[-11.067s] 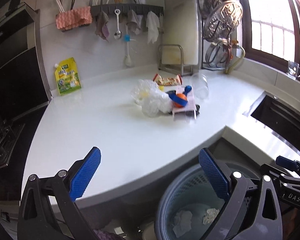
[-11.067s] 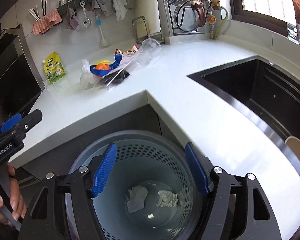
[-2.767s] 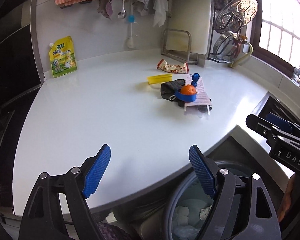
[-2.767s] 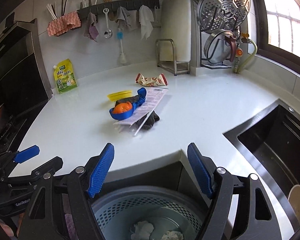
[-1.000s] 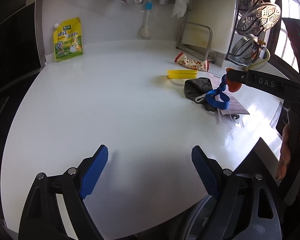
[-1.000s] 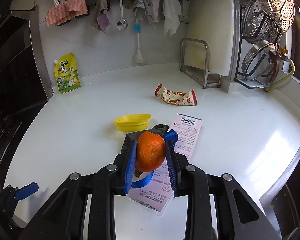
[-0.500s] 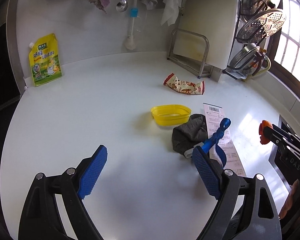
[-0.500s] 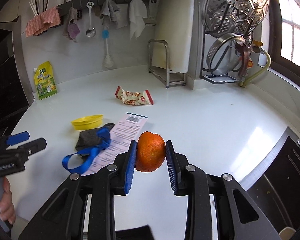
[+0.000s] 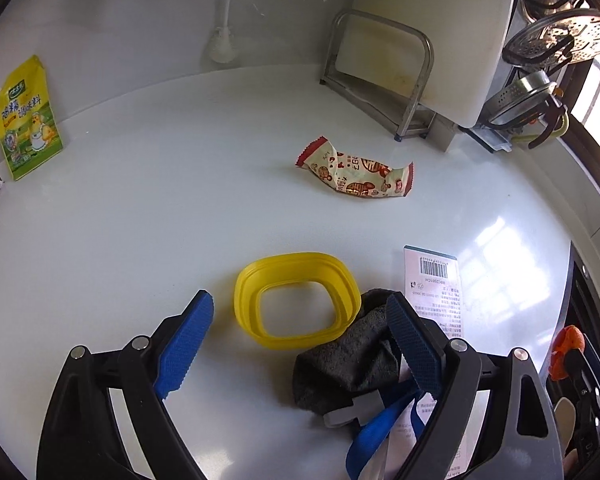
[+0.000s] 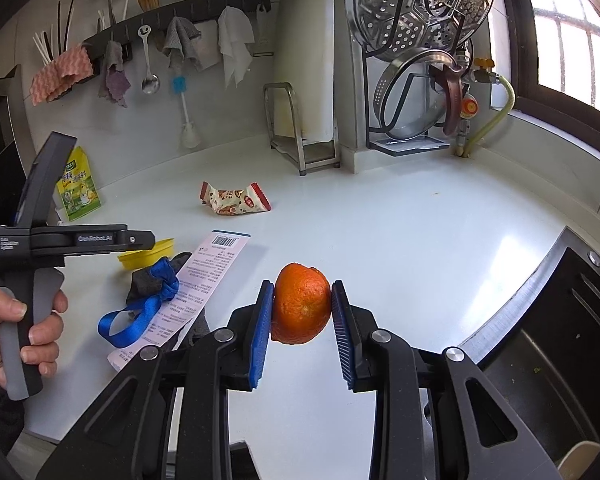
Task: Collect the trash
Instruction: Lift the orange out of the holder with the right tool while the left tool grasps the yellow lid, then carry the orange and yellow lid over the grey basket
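While the right gripper (image 10: 302, 320) squeezes an orange (image 10: 301, 304), the left gripper (image 9: 300, 332) hangs wide open over a yellow ring (image 9: 298, 300) and dark cloth (image 9: 348, 364). Only the right view shows the sink (image 10: 540, 344).

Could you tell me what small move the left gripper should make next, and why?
Probably lower the open left gripper over the yellow ring and close: the ring lies loose between its fingers, while the right gripper already holds the orange.

glossy countertop (image 9: 148, 216), seemingly plastic ring (image 9: 296, 295)
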Demonstrator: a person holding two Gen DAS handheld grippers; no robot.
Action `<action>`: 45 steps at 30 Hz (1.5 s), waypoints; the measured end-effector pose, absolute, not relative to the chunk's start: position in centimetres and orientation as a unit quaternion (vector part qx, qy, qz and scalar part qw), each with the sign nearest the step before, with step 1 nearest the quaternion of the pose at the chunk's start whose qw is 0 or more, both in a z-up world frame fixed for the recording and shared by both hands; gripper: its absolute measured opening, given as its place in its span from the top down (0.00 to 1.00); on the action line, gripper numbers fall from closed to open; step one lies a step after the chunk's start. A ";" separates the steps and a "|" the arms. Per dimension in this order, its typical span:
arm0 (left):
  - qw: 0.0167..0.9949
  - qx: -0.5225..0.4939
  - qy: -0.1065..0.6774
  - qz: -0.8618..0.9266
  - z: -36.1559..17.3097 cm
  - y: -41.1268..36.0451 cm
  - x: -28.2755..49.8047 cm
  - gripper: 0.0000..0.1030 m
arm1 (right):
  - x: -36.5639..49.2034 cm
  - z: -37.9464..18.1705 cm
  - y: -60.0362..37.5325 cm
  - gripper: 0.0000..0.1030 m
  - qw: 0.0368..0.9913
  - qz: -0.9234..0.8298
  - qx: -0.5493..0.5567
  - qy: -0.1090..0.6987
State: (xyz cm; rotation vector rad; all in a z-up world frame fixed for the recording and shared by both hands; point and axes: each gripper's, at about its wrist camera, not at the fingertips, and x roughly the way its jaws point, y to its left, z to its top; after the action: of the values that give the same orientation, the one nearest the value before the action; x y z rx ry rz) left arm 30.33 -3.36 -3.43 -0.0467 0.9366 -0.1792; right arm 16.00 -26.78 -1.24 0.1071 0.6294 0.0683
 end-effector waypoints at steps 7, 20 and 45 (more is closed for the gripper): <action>0.877 -0.021 0.475 -0.070 -4.9 -3.6 32.4 0.16 | 15.7 -0.9 -26.5 0.72 0.949 0.045 0.058 0.305; 0.866 -0.032 0.490 -0.092 -6.2 -3.3 33.3 0.33 | 15.9 -1.0 -26.5 0.72 0.949 0.047 0.058 0.306; 0.933 0.006 0.346 -0.096 0.8 -2.8 13.9 0.34 | 8.2 -0.7 -24.0 0.72 0.946 0.041 0.059 0.318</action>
State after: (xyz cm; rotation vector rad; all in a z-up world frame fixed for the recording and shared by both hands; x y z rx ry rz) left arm 13.88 -2.78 0.80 0.0127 0.7074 -0.1969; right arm 8.19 -23.96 -0.68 0.1207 0.6470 0.0829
